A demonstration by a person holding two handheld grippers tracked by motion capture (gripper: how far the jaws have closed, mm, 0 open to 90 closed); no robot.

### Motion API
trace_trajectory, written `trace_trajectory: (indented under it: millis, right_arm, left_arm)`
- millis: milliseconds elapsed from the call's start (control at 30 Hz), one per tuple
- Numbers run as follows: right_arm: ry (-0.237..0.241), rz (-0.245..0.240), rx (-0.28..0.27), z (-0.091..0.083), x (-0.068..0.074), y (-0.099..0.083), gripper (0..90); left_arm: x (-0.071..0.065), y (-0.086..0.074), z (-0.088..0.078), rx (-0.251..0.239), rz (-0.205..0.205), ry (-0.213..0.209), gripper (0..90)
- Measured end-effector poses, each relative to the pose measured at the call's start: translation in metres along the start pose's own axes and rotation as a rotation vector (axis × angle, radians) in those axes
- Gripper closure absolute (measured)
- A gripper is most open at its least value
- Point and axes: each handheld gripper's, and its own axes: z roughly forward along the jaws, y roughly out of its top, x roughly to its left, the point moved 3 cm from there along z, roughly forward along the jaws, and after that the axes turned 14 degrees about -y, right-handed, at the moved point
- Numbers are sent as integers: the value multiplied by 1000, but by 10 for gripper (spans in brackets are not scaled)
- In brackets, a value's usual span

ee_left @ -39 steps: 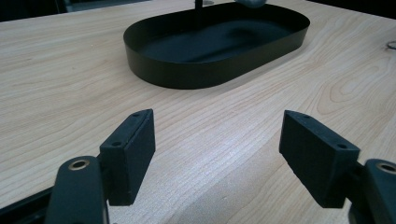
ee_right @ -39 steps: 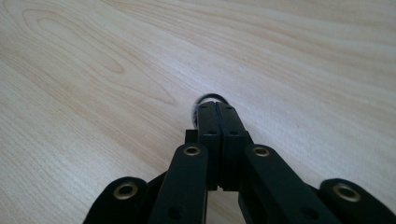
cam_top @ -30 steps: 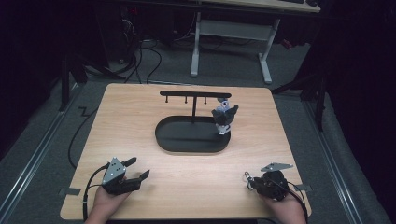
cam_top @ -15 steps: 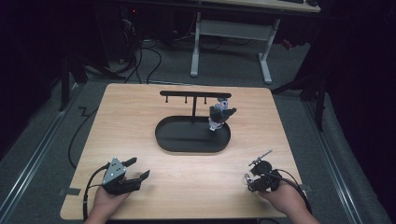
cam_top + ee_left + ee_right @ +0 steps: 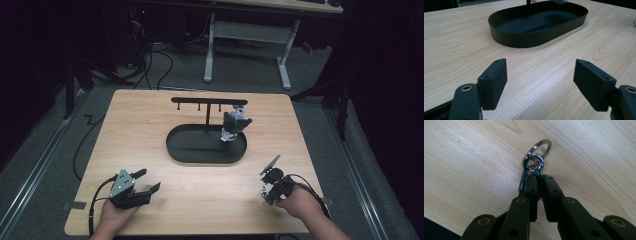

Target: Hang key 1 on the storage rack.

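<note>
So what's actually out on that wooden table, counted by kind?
Black oval tray with hook rack: 1
Keychain hanging on the rack: 1
Metal key ring with clip, pinched in the right gripper: 1
Hand-held grippers, with the left gripper open: 2
Total: 5

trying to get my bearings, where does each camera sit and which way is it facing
High view: above the near edge, looking forward and down on the table; both hands and grippers show.
Left gripper view: rides the left gripper, low, facing the black tray; its open fingers show.
Right gripper view: rides the right gripper, looking down at a keyring clip pinched in its fingers.
Shared: the tray, in the high and left gripper views.
</note>
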Motion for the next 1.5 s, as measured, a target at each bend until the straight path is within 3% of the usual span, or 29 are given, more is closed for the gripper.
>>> trace_trajectory:
  millis: [167, 433, 567, 700, 967, 1200, 1367, 1400, 1500]
  right_arm:
    - [-3, -18, 27, 0, 0, 4, 836]
    - [-66, -123, 10, -2, 8, 6, 852]
    - [-51, -120, -6, -4, 4, 4, 852]
    - [-2, -60, -44, -15, -5, 3, 853]
    - [2, -25, -90, -32, -17, 3, 852]
    - [-10, -38, -85, -44, -19, 8, 852]
    - [-5, -53, -89, -61, -18, 18, 852]
    - [-8, -89, -105, -63, -20, 21, 851]
    - [-22, -92, -81, -70, -16, 27, 851]
  left_arm:
    - [0, 0, 0, 3, 3, 5, 278]
    - [0, 0, 0, 4, -1, 6, 278]
    - [0, 0, 0, 3, -1, 6, 278]
    - [0, 0, 0, 4, 0, 5, 278]
    - [0, 0, 0, 4, 1, 5, 278]
    - [0, 0, 0, 5, 3, 5, 278]
    - [0, 0, 0, 2, 1, 4, 278]
    - [0, 0, 0, 1, 1, 4, 278]
    - [0, 0, 0, 1, 0, 4, 278]
